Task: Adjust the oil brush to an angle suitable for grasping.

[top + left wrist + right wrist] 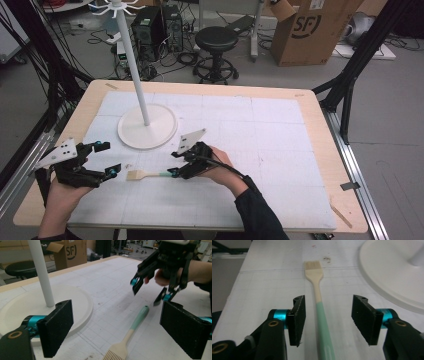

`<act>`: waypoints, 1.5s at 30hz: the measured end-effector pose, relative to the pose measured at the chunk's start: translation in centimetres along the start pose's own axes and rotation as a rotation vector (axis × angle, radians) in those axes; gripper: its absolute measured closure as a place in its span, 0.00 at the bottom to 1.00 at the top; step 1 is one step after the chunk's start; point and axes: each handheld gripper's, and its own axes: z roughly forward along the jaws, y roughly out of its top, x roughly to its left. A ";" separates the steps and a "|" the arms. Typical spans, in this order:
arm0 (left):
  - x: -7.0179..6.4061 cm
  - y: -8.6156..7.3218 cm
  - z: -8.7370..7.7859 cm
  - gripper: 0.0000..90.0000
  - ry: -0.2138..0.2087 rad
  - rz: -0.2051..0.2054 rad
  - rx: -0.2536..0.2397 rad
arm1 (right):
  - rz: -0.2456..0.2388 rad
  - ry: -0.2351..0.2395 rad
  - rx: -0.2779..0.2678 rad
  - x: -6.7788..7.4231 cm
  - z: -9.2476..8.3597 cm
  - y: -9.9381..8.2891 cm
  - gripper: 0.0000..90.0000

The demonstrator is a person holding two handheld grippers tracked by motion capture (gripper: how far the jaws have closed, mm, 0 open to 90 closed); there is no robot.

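We see the right tool with its jaws apart, about half open. The pastry brush lies between them, but the pads do not press on it. In the right gripper view there is a gap on each side of the brush handle. So this tool holds nothing.

The left tool has its jaws wide open. Nothing sits between its pads, and it holds nothing. It is just left of the brush's bristle end.

The pastry brush lies flat on the tabletop, near the front edge, between the two tools. In the high view its long side runs left to right across the tabletop. The pale bristle end points to the left, at the left tool. The mint green handle end points to the right, into the right tool's jaws.

Behind the brush stands a white stand with a round base and a tall pole. Brush and base do not touch.
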 end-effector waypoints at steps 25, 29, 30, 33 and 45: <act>0.2 -0.1 0.6 0.14 0.003 -0.010 0.016 | 0.295 -0.408 -0.195 0.6 -18.1 -13.8 0.26; 0.2 -0.1 0.6 0.14 0.007 -0.007 0.018 | 0.327 -0.445 -0.215 1.0 -19.4 -15.5 0.24; 0.2 -0.1 0.6 0.14 0.006 -0.007 0.020 | 0.342 -0.456 -0.219 1.2 -19.7 -16.1 0.24; 0.2 -0.2 0.7 0.14 0.004 -0.003 0.022 | 0.385 -0.494 -0.254 1.6 -20.7 -17.7 0.21; 0.1 -0.5 0.9 0.14 0.020 -0.004 0.036 | 0.458 -0.561 -0.320 2.1 -21.9 -20.7 0.17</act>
